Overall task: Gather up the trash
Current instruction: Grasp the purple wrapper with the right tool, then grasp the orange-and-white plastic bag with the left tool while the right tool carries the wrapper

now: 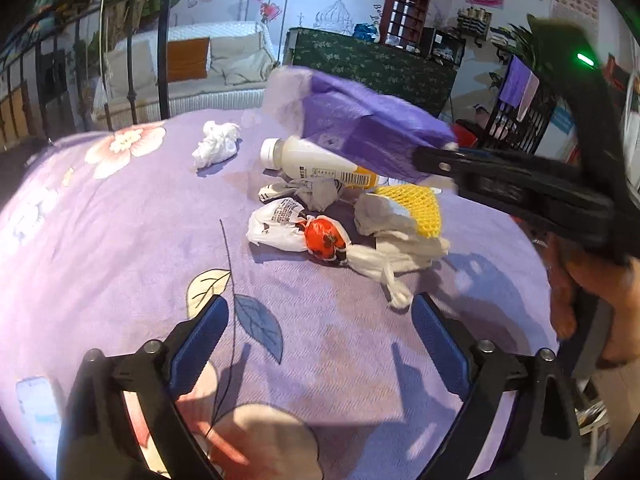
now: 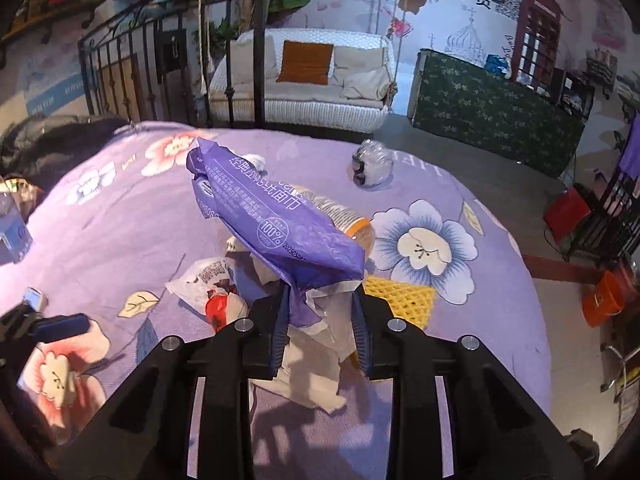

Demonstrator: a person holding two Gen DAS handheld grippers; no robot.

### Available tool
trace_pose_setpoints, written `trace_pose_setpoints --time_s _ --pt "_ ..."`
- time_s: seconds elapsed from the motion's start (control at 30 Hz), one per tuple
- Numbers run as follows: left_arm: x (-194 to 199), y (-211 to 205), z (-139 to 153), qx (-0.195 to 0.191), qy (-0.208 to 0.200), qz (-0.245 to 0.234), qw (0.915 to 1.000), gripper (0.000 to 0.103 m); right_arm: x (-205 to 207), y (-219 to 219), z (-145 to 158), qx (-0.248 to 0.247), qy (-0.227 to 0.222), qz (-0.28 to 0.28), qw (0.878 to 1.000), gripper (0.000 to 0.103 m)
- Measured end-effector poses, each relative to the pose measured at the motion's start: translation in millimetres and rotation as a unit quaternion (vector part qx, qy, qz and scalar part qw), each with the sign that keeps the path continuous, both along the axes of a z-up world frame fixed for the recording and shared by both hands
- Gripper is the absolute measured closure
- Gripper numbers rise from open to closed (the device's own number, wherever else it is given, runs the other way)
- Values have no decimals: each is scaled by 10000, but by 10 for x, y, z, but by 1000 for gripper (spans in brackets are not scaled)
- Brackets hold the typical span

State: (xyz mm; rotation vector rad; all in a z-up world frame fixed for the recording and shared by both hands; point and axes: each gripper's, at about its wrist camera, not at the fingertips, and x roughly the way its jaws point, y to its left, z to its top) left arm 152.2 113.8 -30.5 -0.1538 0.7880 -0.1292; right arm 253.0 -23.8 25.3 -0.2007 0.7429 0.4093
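A crumpled purple wrapper (image 2: 276,220) hangs pinched between the right gripper (image 2: 322,320) fingers, lifted above a bed (image 1: 100,240) strewn with a bottle (image 1: 312,160), tissue (image 1: 216,144) and yellow foam netting (image 1: 420,208); the left gripper (image 1: 320,340) gapes wide, empty, nearer

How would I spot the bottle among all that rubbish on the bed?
Find the purple flowered bedspread, then the heap of trash near its middle. At the far edge of the heap lies a plastic bottle on its side, white cap pointing left, partly hidden under the purple wrapper that the right gripper holds. It alone is smooth and rigid, with a barcode and orange band.
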Motion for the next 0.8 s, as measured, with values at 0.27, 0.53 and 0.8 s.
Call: trace_pose_setpoints --time_s 0.27,0.53,0.8 --pt "400 -52 -29 -582 339 285 9973 29 -286 -348 181 202 -261 -410 9986 74" --pt "855 -216 -207 -206 739 610 9952 43 -604 -642 224 356 -352 -642 9967 74" --pt "938 -197 -335 -243 1025 835 9909 74 -858 -905 146 537 -260 -901 9941 74"
